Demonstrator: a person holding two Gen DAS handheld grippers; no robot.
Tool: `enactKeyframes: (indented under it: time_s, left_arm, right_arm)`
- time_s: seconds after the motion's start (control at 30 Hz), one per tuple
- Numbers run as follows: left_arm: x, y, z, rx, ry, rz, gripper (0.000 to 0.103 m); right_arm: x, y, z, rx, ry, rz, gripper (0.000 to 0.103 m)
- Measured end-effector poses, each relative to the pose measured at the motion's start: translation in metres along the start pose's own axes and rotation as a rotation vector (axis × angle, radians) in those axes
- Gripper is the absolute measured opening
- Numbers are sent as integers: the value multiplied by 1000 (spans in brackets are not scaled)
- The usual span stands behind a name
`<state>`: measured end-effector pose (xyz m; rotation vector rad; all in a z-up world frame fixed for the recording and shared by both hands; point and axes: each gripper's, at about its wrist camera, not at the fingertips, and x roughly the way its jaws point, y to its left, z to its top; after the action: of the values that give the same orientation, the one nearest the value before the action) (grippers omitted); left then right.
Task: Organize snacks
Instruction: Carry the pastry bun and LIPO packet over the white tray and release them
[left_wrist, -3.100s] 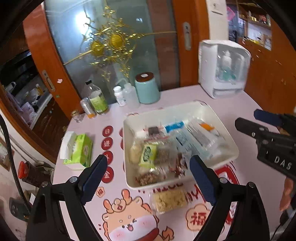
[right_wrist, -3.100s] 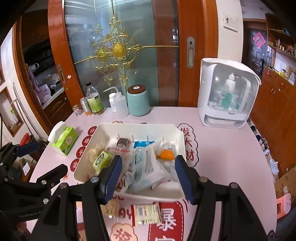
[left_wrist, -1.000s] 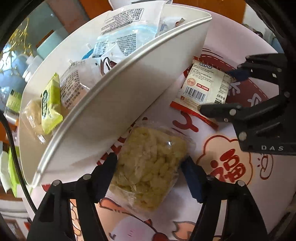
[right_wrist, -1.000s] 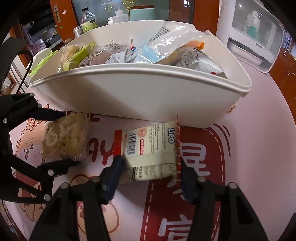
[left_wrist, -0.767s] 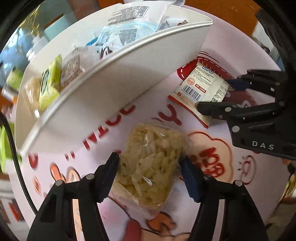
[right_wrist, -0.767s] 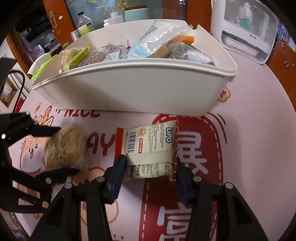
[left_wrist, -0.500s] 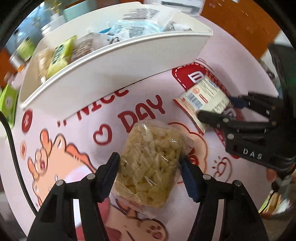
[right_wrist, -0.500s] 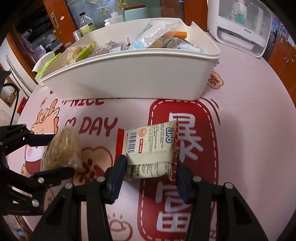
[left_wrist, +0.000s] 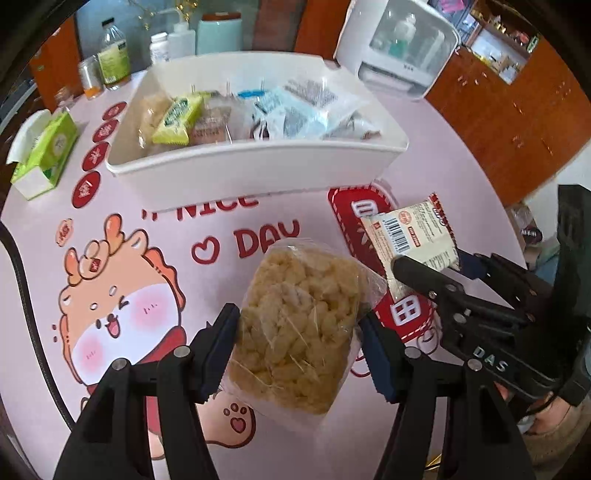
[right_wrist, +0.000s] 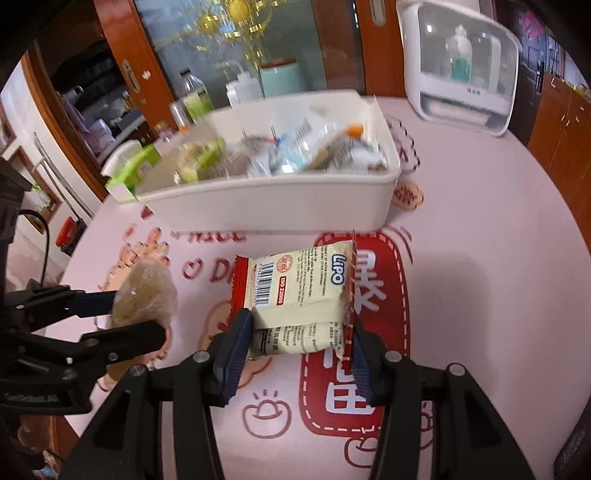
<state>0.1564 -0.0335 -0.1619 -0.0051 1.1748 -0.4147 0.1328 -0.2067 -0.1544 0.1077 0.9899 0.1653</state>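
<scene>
While only the left wrist view shows the green tissue box (left_wrist: 44, 151) whole, the left gripper (left_wrist: 299, 345) pinches a clear bag of pale puffed snack (left_wrist: 295, 325) and the right gripper (right_wrist: 295, 354) clamps a cream, red-edged wafer packet (right_wrist: 299, 295) above the pink cartoon-printed table (right_wrist: 480, 258) before a glass door (right_wrist: 229, 40).

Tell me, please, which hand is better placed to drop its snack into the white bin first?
Left, narrowly. Both grippers grip snacks: left gripper the puffed-rice pack, right gripper the biscuit packet. The white bin's emptier corner lies on the left.
</scene>
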Motion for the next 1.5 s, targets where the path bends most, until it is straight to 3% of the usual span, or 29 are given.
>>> enactKeyframes:
  time_s: [0.27, 0.8, 1.1, 1.5]
  left_arm:
    - [-51, -4, 25, -30, -85, 15, 63]
    - [-135, 4, 113, -50, -294, 66, 63]
    - [-149, 13, 151, -60, -362, 91, 63]
    - [-139, 36, 201, -120, -403, 107, 63]
  right_arm:
    - [-45, 11, 30, 3, -124, 35, 50]
    - [-91, 27, 123, 19, -320, 66, 50]
    - [-93, 32, 158, 30, -366, 51, 50]
    - [-81, 33, 206, 71, -416, 9, 50]
